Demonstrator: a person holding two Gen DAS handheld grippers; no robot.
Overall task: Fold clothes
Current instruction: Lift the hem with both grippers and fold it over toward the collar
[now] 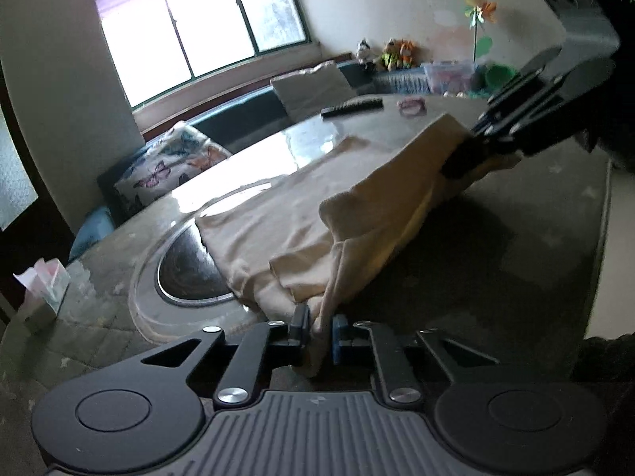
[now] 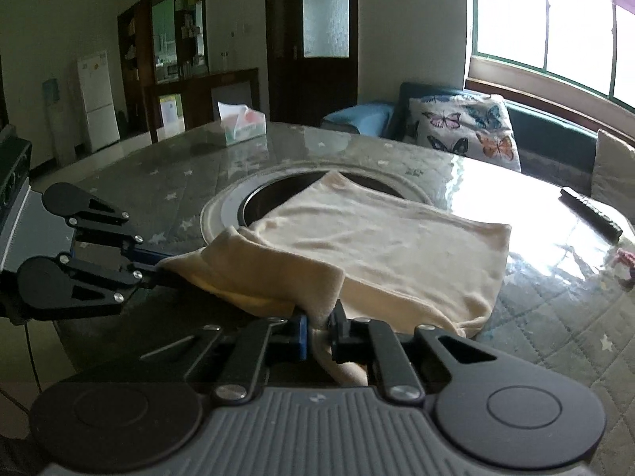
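A cream garment (image 1: 313, 214) lies on the glass-topped table (image 1: 535, 261), partly over a round dark recess (image 1: 190, 273). My left gripper (image 1: 320, 327) is shut on one near corner of the garment and lifts it. My right gripper (image 1: 470, 156) is shut on the other near corner, seen at the right of the left wrist view. In the right wrist view the garment (image 2: 381, 250) spreads ahead, my right gripper (image 2: 319, 329) pinches its edge, and my left gripper (image 2: 158, 267) holds the edge at the left.
A black remote (image 1: 351, 108) and a small pink object (image 1: 412, 106) lie at the far side of the table. A tissue box (image 2: 240, 123) stands near the table's edge. A butterfly cushion (image 2: 464, 127) sits on the sofa (image 2: 551, 135) under the window.
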